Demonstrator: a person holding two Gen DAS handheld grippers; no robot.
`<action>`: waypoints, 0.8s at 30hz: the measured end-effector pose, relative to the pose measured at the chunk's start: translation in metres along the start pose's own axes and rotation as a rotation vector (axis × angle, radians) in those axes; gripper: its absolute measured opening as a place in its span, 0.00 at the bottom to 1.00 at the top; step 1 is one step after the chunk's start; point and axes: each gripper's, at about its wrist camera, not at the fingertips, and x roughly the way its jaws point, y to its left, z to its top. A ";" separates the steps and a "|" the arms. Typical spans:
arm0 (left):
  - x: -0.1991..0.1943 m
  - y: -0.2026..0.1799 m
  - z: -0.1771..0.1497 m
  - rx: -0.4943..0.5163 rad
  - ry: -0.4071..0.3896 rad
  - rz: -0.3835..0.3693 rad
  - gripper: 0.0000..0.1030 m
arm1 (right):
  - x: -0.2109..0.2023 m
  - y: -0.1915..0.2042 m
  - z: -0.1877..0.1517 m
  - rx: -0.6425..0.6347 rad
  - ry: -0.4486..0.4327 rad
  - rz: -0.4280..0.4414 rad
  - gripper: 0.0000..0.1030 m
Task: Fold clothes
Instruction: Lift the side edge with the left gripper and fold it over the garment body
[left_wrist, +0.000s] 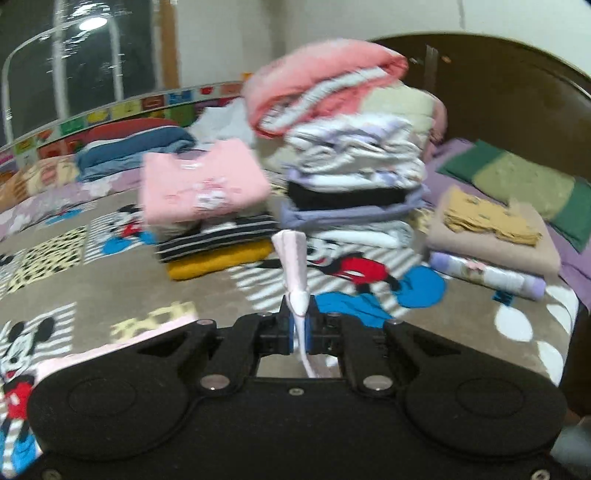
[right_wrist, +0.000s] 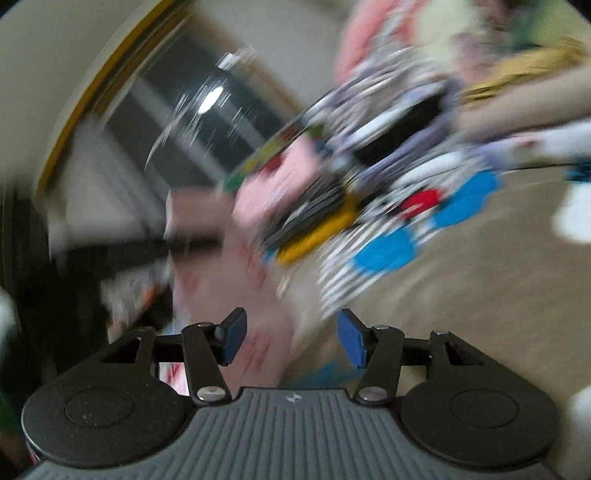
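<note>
My left gripper is shut on a pale pink garment, whose pinched edge sticks up between the blue pads. More of that cloth trails off to the lower left. In the right wrist view, which is tilted and badly blurred, my right gripper stands open with nothing pressed between its blue pads. A pale pink cloth with red marks hangs ahead of and below it, not gripped. Folded stacks lie on the bed beyond: a pink top pile and a tall mixed pile.
The bed carries a cartoon-mouse blanket. A beige and mustard stack sits at the right, a green-yellow pillow behind it, and a dark wooden headboard beyond. Folded blue clothes lie far left.
</note>
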 end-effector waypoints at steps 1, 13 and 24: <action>-0.006 0.008 0.000 -0.016 -0.009 0.006 0.05 | 0.008 0.017 -0.009 -0.056 0.038 -0.002 0.57; -0.054 0.093 -0.004 -0.154 -0.094 0.063 0.05 | 0.050 0.119 -0.103 -0.467 0.240 -0.181 0.57; -0.087 0.160 -0.033 -0.285 -0.126 0.097 0.05 | 0.050 0.139 -0.122 -0.676 0.221 -0.229 0.56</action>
